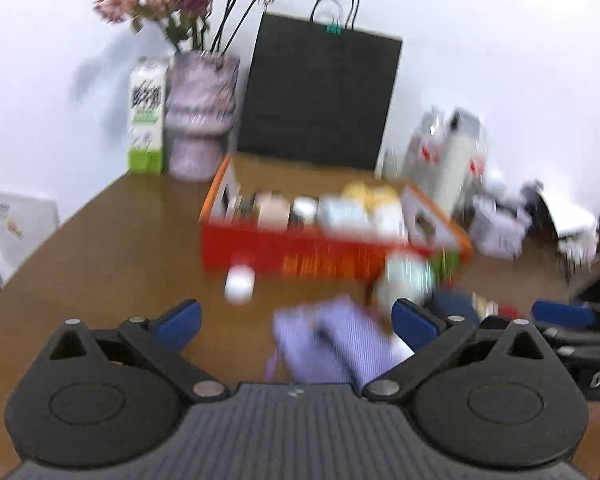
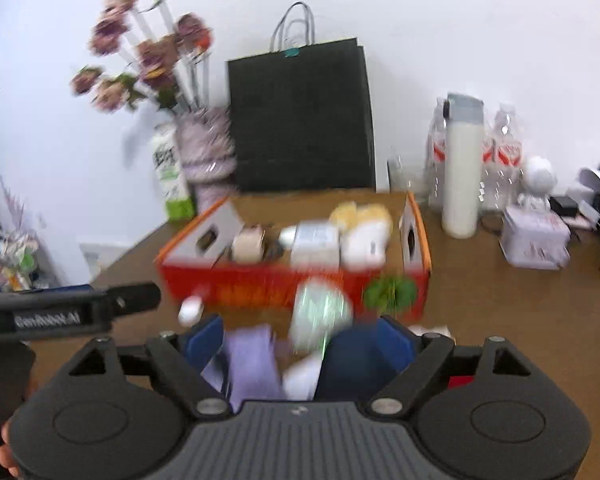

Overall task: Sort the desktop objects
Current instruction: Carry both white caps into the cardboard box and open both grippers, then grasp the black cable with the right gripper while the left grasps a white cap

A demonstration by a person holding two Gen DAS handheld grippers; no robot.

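Observation:
An orange-red cardboard box [image 1: 324,254] [image 2: 260,286] with several items inside stands mid-table. In front of it lie a small white bottle [image 1: 240,284] [image 2: 191,310], a lilac cloth [image 1: 340,344] [image 2: 252,364] and a pale green-white container [image 1: 408,278] [image 2: 320,312]. My left gripper [image 1: 296,320] is open, with the lilac cloth lying between its blue pads. My right gripper [image 2: 300,340] is open around the cloth and the green-white container; whether it touches them is blurred. The right gripper also shows at the right of the left wrist view [image 1: 508,312].
A black paper bag [image 1: 320,92] [image 2: 300,120], a vase of dried roses [image 1: 202,116] and a green-white carton [image 1: 148,116] stand behind the box. Water bottles [image 2: 500,160], a white flask [image 2: 462,168] and a small white box [image 2: 534,240] stand at the right.

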